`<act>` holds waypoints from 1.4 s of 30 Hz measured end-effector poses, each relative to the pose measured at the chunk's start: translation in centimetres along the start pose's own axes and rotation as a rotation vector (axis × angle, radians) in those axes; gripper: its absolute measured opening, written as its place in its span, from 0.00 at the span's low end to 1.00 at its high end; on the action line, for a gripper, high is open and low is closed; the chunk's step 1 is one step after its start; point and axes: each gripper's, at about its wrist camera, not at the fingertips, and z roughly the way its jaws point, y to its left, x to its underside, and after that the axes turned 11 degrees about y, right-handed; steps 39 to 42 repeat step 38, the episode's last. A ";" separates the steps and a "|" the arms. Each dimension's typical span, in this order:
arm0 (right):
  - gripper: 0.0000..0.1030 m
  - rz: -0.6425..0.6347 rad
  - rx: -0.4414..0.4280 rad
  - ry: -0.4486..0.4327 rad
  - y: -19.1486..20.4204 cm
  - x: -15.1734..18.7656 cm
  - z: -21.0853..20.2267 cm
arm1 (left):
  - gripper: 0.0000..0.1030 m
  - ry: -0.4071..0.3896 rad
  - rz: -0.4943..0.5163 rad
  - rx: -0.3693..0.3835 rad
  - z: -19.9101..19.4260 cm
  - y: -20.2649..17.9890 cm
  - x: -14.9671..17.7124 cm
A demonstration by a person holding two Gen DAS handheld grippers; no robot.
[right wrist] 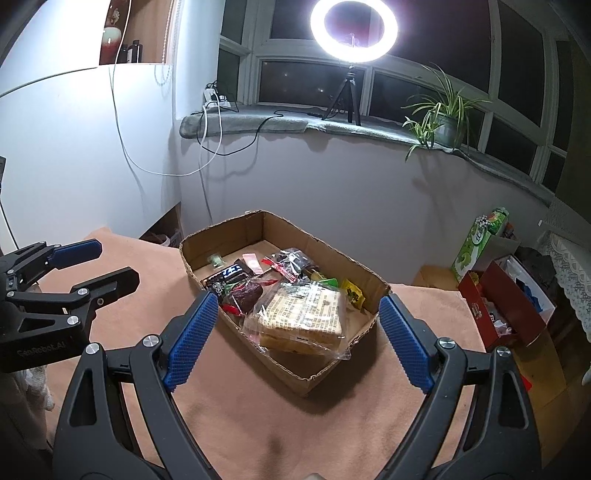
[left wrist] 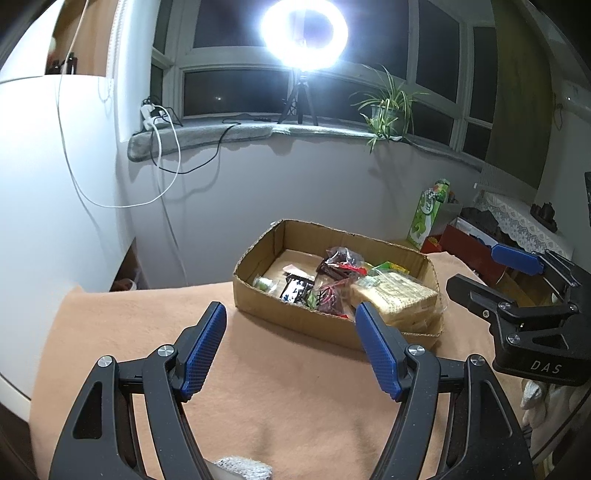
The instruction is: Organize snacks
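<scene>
We held the left tool [left wrist: 291, 314] and the right tool [right wrist: 297, 306] both spread wide and empty above the peach-covered desk [left wrist: 258, 369], while the wrapped snacks [right wrist: 303, 314] lay inside the cardboard box [right wrist: 295, 376] just beyond their fingertips

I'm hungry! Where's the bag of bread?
The bag of bread lies inside the cardboard box, at its near end, beside the dark snack packets, in front of both grippers.

ring light [right wrist: 354, 30] before dark windows [right wrist: 303, 83]
</scene>
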 end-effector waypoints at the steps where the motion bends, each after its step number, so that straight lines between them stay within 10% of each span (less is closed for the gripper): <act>1: 0.89 0.001 0.000 0.000 0.0 0.0 0.0 | 0.70 0.001 -0.001 -0.001 0.0 0.0 0.0; 42: 0.89 0.007 -0.001 0.008 -0.7 0.5 0.5 | 0.71 -0.006 0.009 -0.006 0.3 -0.2 0.5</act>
